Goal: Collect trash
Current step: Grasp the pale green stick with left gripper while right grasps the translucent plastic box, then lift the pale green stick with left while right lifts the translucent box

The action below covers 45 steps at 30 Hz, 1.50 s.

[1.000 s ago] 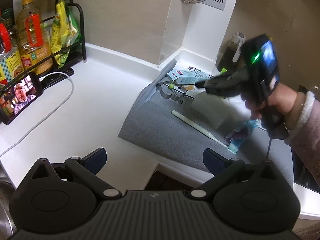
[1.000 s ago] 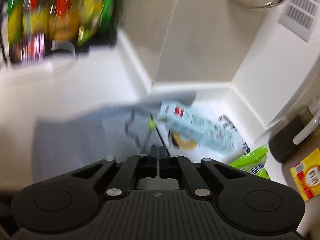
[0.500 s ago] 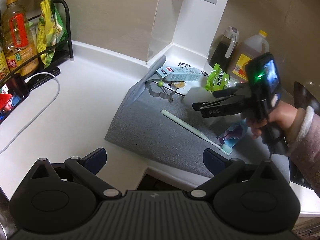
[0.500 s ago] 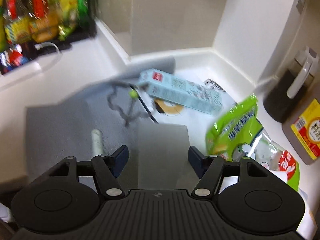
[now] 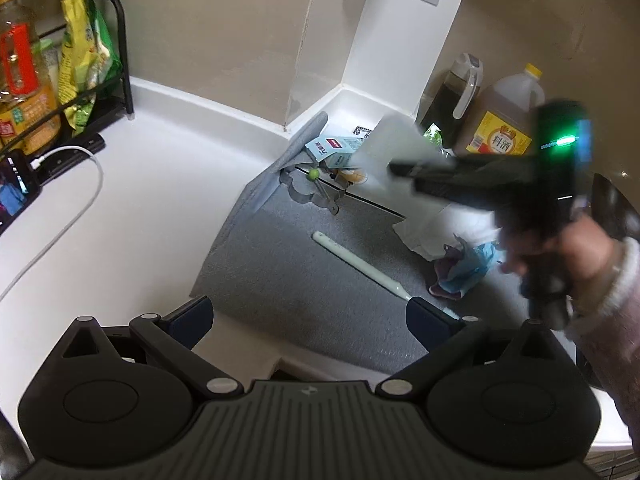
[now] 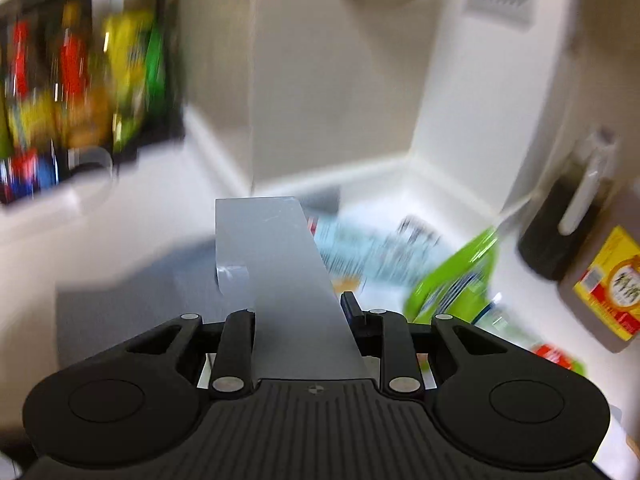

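worktop (image 5: 168, 184) white | mat (image 5: 304, 280) plain grey | toothbrush (image 5: 356, 260) pale green | carton (image 5: 334, 148) light blue, red patch | card (image 6: 280, 272) flat grey | snack bag (image 6: 456, 280) bright green | jug label (image 5: 502, 138) yellow | hand-held gripper (image 5: 308, 316) black, dark blue pads

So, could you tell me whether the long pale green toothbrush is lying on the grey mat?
Yes, the long pale green toothbrush lies flat on the grey mat, untouched by either gripper.

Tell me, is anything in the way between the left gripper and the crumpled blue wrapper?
Yes. The pale toothbrush lies slanted on the grey mat, crossing the straight path from the open left gripper to the blue wrapper. Nothing else visibly blocks it.
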Each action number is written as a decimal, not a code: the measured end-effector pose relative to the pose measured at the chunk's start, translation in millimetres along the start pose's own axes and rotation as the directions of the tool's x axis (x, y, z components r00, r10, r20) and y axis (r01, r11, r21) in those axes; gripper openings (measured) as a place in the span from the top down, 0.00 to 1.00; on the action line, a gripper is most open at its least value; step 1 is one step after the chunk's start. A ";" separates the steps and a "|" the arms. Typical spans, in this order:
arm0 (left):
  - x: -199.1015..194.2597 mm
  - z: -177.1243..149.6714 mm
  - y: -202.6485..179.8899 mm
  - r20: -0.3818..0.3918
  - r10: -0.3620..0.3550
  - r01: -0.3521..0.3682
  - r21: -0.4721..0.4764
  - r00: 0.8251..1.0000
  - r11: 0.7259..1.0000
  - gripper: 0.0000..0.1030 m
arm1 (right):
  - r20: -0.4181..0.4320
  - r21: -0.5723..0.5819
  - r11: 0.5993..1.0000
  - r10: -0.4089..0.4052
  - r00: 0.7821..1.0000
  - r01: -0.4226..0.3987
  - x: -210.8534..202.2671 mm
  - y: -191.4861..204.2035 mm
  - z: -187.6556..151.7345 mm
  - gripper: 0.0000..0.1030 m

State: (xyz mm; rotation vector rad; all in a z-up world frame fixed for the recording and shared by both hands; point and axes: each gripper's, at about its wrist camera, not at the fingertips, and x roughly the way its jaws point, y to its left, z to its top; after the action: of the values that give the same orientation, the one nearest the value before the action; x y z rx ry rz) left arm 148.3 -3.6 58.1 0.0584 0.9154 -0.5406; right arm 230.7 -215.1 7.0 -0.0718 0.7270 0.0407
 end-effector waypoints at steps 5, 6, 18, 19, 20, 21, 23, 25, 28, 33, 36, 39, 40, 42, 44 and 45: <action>31.6 18.8 -12.5 -0.051 -0.045 0.044 -0.024 0.998 0.999 0.00 | 0.132 0.182 0.983 -0.055 0.990 0.030 -50.5 -27.2 4.0 0.73; 40.5 22.7 -16.8 -0.069 -0.051 0.049 -0.025 0.996 0.998 0.00 | 0.143 0.212 0.976 -0.088 0.986 0.056 -62.2 -30.3 0.7 0.73; 164.6 56.4 -35.9 -0.310 -0.036 0.005 -0.099 0.950 0.995 0.04 | -0.006 0.380 0.860 -0.366 0.931 0.341 -144.2 -57.0 -81.0 0.72; 170.5 57.8 -35.7 -0.320 -0.032 -0.003 -0.107 0.947 0.994 0.04 | -0.022 0.376 0.857 -0.372 0.928 0.352 -146.9 -56.6 -87.7 0.72; 173.5 58.8 -37.3 -0.324 -0.023 -0.012 -0.104 0.946 0.994 0.04 | -0.044 0.373 0.850 -0.385 0.922 0.372 -148.6 -57.4 -94.2 0.72; 175.3 59.1 -39.5 -0.323 -0.010 -0.021 -0.094 0.946 0.995 0.04 | -0.067 0.368 0.841 -0.401 0.914 0.396 -152.1 -54.4 -100.7 0.72; 175.9 58.1 -45.5 -0.316 0.024 -0.042 -0.048 0.948 0.998 0.09 | -0.108 0.358 0.831 -0.417 0.903 0.426 -153.1 -53.2 -111.8 0.72; 172.0 55.5 -53.9 -0.276 0.115 -0.107 0.044 0.954 0.993 0.32 | -0.152 0.310 0.813 -0.470 0.870 0.493 -147.5 -51.7 -122.0 0.72; 166.1 53.4 -51.7 -0.237 0.156 -0.138 0.093 0.959 0.986 0.64 | -0.157 0.122 0.768 -0.610 0.777 0.628 -129.8 -38.9 -134.0 0.72; 159.8 61.3 -20.1 -0.254 0.081 -0.082 0.007 0.964 0.997 0.78 | -0.155 -0.052 0.764 -0.642 0.751 0.643 -99.8 -17.9 -148.8 0.72; 156.0 62.4 -6.2 -0.236 0.082 -0.081 0.011 0.968 0.997 0.82 | -0.161 -0.081 0.805 -0.592 0.790 0.587 -91.6 -2.2 -150.6 0.55; 154.0 64.5 4.4 -0.230 0.061 -0.064 -0.002 0.971 0.998 0.82 | -0.163 -0.099 0.849 -0.529 0.833 0.520 -87.9 13.7 -151.0 0.35; 154.1 65.2 7.4 -0.229 0.055 -0.058 -0.004 0.972 0.998 0.82 | -0.162 -0.107 0.858 -0.513 0.843 0.502 -87.0 18.7 -151.2 0.31; 153.5 66.9 10.8 -0.231 0.046 -0.049 -0.009 0.972 0.999 0.81 | -0.162 -0.116 0.868 -0.496 0.853 0.483 -85.2 23.4 -151.1 0.28; 149.8 66.8 10.8 -0.225 0.042 -0.043 0.001 0.974 0.999 0.78 | -0.165 -0.099 0.875 -0.484 0.860 0.474 -87.0 22.5 -149.8 0.27; 148.7 66.5 9.7 -0.226 0.040 -0.041 0.004 0.973 0.999 0.75 | -0.169 -0.080 0.880 -0.476 0.863 0.469 -89.1 20.5 -149.8 0.26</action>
State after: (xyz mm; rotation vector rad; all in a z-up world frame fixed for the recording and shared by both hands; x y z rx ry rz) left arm 274.2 -75.8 -16.5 0.1399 1.1337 -0.5021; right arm 63.7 -207.8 -46.4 -0.2917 0.8782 -0.4308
